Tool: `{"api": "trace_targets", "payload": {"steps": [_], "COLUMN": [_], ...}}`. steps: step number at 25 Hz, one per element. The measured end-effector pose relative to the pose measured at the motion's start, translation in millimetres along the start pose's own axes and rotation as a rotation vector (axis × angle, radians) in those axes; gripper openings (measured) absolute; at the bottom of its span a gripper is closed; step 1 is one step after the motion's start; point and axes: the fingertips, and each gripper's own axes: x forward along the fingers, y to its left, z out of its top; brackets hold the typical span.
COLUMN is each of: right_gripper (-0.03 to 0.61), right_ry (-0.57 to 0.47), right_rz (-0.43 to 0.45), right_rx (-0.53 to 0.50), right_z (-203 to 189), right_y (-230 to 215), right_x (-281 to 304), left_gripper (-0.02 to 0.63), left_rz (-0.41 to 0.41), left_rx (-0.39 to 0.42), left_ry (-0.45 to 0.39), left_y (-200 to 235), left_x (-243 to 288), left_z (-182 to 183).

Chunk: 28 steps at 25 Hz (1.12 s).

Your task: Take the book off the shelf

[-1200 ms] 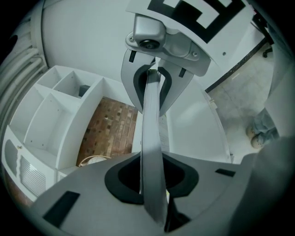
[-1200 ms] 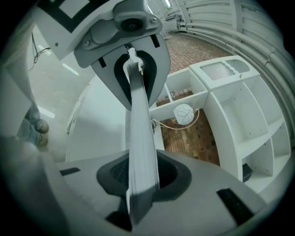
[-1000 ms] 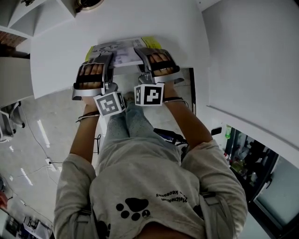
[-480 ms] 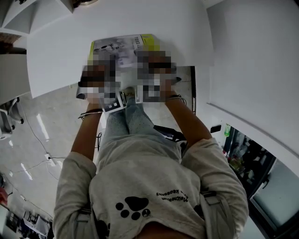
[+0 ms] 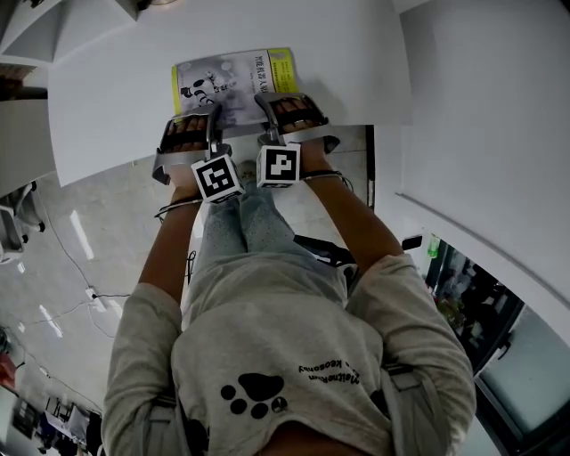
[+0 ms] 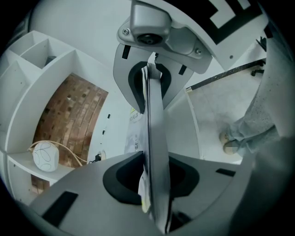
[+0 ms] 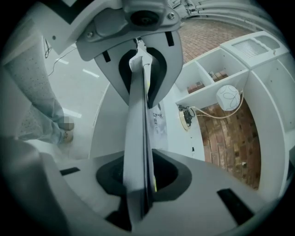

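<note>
Head view: book (image 5: 233, 78) lies face up over the white tabletop (image 5: 107, 107), with both tools on its near edge. The left gripper (image 5: 207, 123) takes the left part of that edge and the right gripper (image 5: 270, 109) the right part. The shelf (image 5: 36, 27) shows at the upper left corner, well apart from the book. Whether the book rests on the tabletop or hangs just above it cannot be read from here.

Left gripper view: the jaws stand narrow and press on the book (image 6: 154, 147), which runs edge-on between them. The shelf compartments (image 6: 41, 69) lie off to the left. One holds a white round object (image 6: 45, 156) with a cable.

Right gripper view: same condition. The jaws are narrow and clamped on the book (image 7: 138, 152), with the shelf compartments (image 7: 221, 73) off to the right.

Assessment: removal from the shelf appears complete, since no part of the book sits inside a compartment. What remains, by judgement, is to settle the book on the tabletop, if it is not already there, and then release both grips.
</note>
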Motion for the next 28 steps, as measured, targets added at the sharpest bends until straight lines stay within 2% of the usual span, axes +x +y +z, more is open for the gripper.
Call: {"api": "trace_targets", "payload": {"steps": [3, 7, 9, 16, 23, 28], "right_gripper": [0.098, 0.121, 0.155, 0.23, 0.239, 0.249], "right_ry": [0.011, 0.018, 0.019, 0.015, -0.001, -0.006], "right_rz": [0.039, 0.107, 0.152, 0.253, 0.327, 0.34], "right_rx": [0.006, 0.026, 0.034, 0.065, 0.076, 0.089], "right_z": [0, 0, 0, 0, 3, 6], "right_y": [6, 13, 19, 31, 48, 51], "right_x": [4, 5, 5, -2, -11, -15], "left_gripper": [0.103, 0.175, 0.214, 0.233, 0.252, 0.261], "left_rz": [-0.057, -0.149, -0.187, -0.269, -0.333, -0.362], "left_rx": [-0.027, -0.085, -0.102, -0.124, -0.142, -0.197], "left_ry": [0.013, 0.037, 0.042, 0.056, 0.055, 0.025], "left_y": [-8, -16, -20, -28, -40, -40], "left_x": [5, 8, 8, 3, -5, -13], "left_z": [-3, -9, -11, -12, -12, -12]}}
